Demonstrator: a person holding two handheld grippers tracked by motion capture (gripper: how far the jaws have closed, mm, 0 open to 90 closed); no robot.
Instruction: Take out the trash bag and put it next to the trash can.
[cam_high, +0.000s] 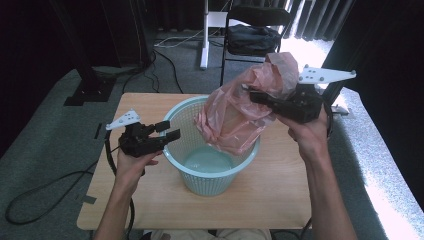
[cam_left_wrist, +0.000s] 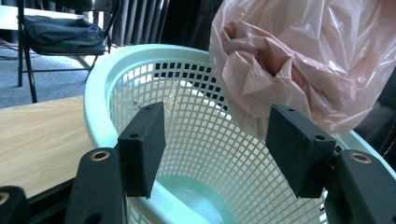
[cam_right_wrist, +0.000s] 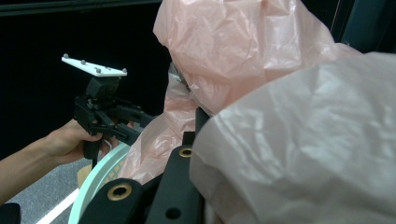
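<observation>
While your right gripper (cam_high: 260, 97), at the upper right of the high view, has its jaws clamped on the pink plastic bag (cam_high: 240, 112), the bag's lower end already hangs inside the far rim of the mint mesh basket (cam_high: 220, 177) at center frame. Your left gripper (cam_high: 167, 131) at center left holds its 2 jaws wide, straddling the near-left rim and gripping nothing. Likely left for you: spread the bag's mouth over the rim and seat it.

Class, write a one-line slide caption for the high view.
Right gripper lowers a pink plastic bag into a mint basket; left gripper straddles its rim, jaws open.
</observation>
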